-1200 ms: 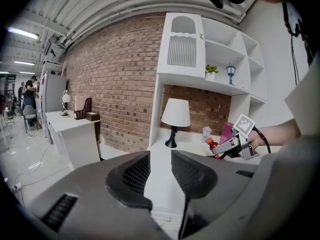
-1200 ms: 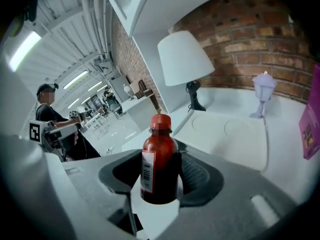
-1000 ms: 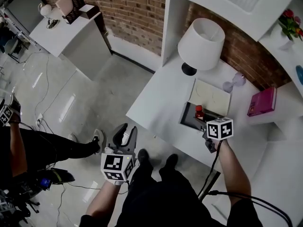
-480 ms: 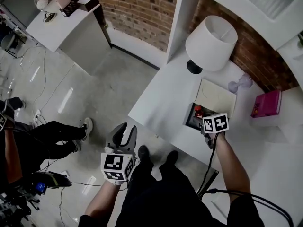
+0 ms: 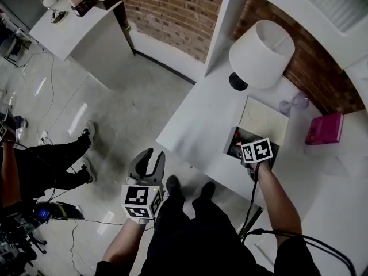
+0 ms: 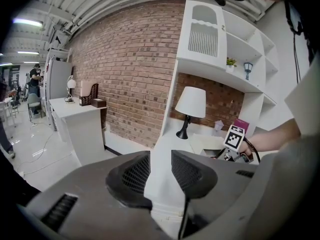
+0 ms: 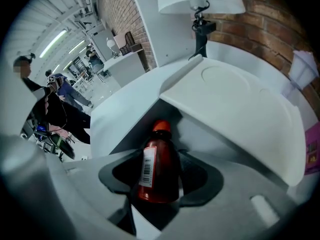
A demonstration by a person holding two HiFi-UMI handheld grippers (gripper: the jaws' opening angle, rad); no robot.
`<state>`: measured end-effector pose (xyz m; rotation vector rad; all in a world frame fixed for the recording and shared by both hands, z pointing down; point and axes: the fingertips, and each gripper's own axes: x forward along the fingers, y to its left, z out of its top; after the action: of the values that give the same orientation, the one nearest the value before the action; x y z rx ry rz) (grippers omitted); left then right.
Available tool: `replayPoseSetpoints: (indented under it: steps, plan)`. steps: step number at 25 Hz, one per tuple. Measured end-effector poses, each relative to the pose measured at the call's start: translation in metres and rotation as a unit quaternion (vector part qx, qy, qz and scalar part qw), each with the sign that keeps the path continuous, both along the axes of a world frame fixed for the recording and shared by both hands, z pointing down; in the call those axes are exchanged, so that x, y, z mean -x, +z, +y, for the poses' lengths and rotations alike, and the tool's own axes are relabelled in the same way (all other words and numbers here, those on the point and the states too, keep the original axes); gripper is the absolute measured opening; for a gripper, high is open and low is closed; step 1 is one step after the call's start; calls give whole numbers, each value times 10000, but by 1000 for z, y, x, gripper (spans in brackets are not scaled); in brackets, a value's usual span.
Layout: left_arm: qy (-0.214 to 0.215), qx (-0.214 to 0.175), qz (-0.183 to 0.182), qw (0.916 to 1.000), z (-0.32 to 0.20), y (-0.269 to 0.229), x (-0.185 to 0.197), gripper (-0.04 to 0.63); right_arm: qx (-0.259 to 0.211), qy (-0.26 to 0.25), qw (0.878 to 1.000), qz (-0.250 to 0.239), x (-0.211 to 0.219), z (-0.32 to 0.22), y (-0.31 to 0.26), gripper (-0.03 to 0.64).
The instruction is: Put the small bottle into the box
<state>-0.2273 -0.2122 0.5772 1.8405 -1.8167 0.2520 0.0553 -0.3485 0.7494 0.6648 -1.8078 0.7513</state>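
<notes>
the right claw [image 7: 161,159] was clamped on the small red plastic bottle with an orange cap and a white barcode label [image 7: 159,170], its pads pressed against the bottle's sides just below the shoulder. the claw pointed steeply down, so the bottle hung cap-first in the mouth of the open grey box [image 7: 220,149], whose pale hinged lid [image 5: 264,118] lay folded back toward the brick wall and left the opening clear. the box sat on the white counter [image 5: 195,125], near the black-footed lamp with a white shade [image 5: 257,53]. in the head view the marker cube hid most of the bottle and only dark interior showed beside it. whether the cap had touched the box floor could not be told.

the left claw [image 6: 160,169] was empty, its jaws a little apart with nothing but the far counter edge seen through the gap. it hung low over the pale floor [image 5: 115,114], well apart from the box, likely parked there to keep out of the working arm's way.

the task looked nearly done: the bottle was inside the box's outline but not yet let go. the grip by the body probably suited a straight drop.
</notes>
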Motion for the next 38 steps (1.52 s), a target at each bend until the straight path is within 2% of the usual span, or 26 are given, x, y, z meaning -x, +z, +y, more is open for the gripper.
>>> replayPoseSetpoints:
  steps: [9,14,21,24,27,31,38]
  plan:
    - [30,-3,-3,10000,-4,1,-5,130,79,23,9999,-152,2,1,2,226]
    - [60,32,-11,10000,-4,5,-8,129,12,142,9995,-296,4,-2,-4,255]
    - [140,-105,-198,9997,-7,-1,-11,130,-368,437,9963,-639,-2,-10,-34,256]
    - [213,-193,-237,9993,-10,-10,-17,129,-727,579,9924,-813,-5,-18,-57,253]
    - [282,-304,-312,9987,-13,-20,-21,129,-1494,635,9793,-1211,-1,-31,-96,241]
    - [350,-497,-505,9969,-16,-41,-22,129,-2573,495,9509,-1645,4,-35,-159,147]
    - [397,-987,-674,9920,-31,-97,-21,129,-3651,432,9058,-2107,13,-27,-263,95]
